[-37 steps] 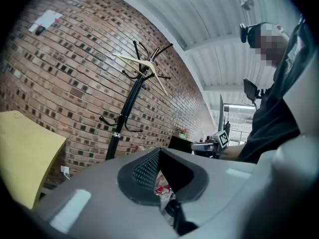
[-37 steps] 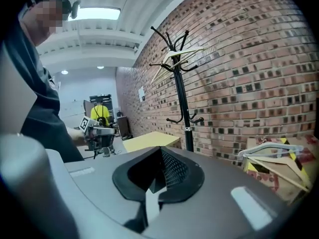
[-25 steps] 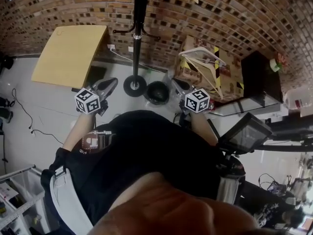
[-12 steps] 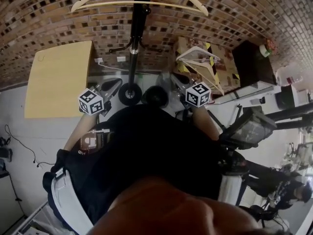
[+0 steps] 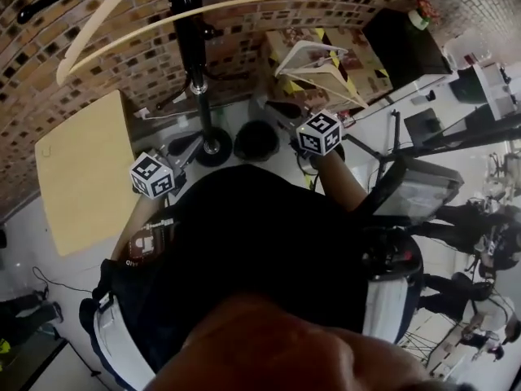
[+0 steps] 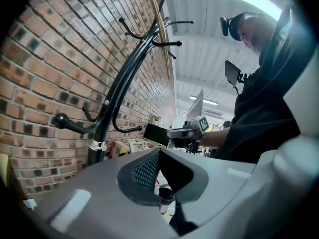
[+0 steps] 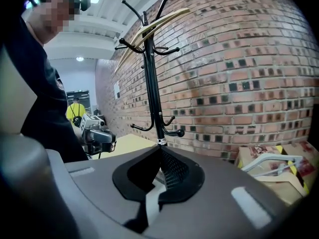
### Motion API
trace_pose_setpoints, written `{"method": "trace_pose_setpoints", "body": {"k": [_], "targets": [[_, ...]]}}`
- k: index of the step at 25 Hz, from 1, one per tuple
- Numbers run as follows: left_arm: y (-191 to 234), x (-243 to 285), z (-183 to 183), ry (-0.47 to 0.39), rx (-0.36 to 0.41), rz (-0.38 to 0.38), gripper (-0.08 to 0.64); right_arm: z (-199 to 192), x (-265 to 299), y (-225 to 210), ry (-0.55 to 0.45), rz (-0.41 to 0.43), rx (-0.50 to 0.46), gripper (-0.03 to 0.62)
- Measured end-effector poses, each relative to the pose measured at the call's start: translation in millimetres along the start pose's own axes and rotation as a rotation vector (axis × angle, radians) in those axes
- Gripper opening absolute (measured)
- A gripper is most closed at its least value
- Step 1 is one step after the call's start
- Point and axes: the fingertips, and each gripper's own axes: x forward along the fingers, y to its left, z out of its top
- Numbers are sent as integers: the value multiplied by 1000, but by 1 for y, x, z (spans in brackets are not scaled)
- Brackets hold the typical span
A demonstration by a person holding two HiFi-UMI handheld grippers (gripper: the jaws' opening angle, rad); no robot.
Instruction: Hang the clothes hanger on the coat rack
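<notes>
A pale wooden clothes hanger (image 5: 175, 16) hangs from the top of the black coat rack (image 5: 194, 72), whose round base (image 5: 215, 147) stands on the floor by the brick wall. My left gripper (image 5: 184, 146) is shut and empty, low and just left of the base. To the right of the base, my right gripper (image 5: 278, 109) is also shut with nothing in it. The right gripper view shows the rack (image 7: 152, 83), the hanger (image 7: 155, 23) on top and the left gripper (image 7: 95, 132). In the left gripper view, rack (image 6: 115, 83) and right gripper (image 6: 188, 132) are ahead.
A yellow wooden table (image 5: 77, 177) stands left of the rack. A white hanger (image 5: 313, 62) lies on a taped cardboard box (image 5: 286, 41) at the right, beside a black cabinet (image 5: 403, 31). A dark round bin (image 5: 256, 141) sits by the base. People stand at the far right.
The head view has swung, so rack, hanger and table appear further left and larger. Both grippers swept sideways in front of the body and stayed shut and empty.
</notes>
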Motion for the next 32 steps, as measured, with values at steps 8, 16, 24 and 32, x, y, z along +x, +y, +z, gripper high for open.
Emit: {"method": "trace_pose_setpoints", "body": {"k": [8, 16, 24, 32], "targets": [[-28, 105, -13, 135, 54, -66, 0, -25, -56, -86, -34, -47, 11, 15], [-48, 274, -22, 233, 95, -66, 0, -64, -141, -218, 28, -81, 2, 15], [-18, 413, -35, 414, 178, -67, 8, -113, -196, -331, 113, -249, 98, 58], [38, 509, -89, 648, 291, -52, 94, -182, -216, -406, 344, -429, 176, 126]]}}
